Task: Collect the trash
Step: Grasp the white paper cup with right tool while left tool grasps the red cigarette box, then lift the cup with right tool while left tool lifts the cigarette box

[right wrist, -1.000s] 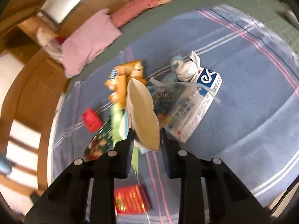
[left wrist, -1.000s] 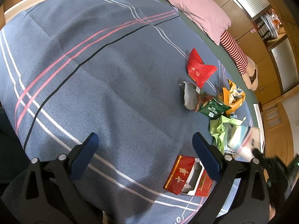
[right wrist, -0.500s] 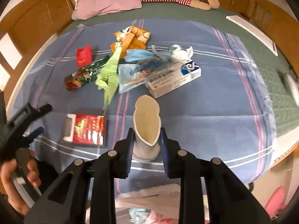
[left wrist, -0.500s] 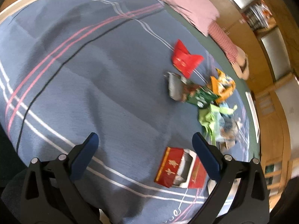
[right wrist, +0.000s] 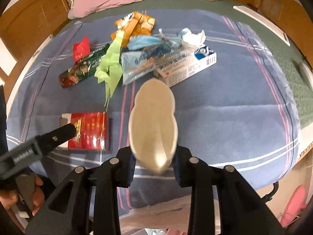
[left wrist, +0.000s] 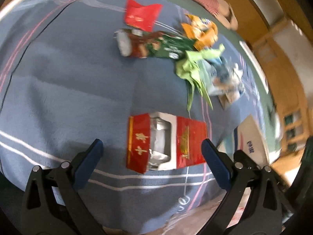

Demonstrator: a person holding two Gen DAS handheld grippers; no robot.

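Since prev frames L gripper (left wrist: 150,152) has swung over toward the red carton (left wrist: 166,143), which now sits right between its wide-spread fingers, just ahead of the tips; no contact visible, nothing held. R gripper (right wrist: 154,166) has pulled back off the trash pile w/ the paper cup (right wrist: 153,125), now near the blanket's near edge. Cup is squashed, mouth facing cam, its lower part between the R pads; jaws are opening, pads look to still touch the cup sides. Frame blurry there, can't tell how firm. Blue striped blanket (right wrist: 234,107) under everything. Ahead of R tips: white/blue box (right wrist: 187,66), green plastic scrap (right wrist: 109,66), green snack bag (right wrist: 82,70), orange wrapper (right wrist: 137,25), small red wrapper (right wrist: 81,48). Red carton is front-left of R gripper, L gripper tip over it. Light plastic bag (right wrist: 166,213) below R gripper at bed edge.
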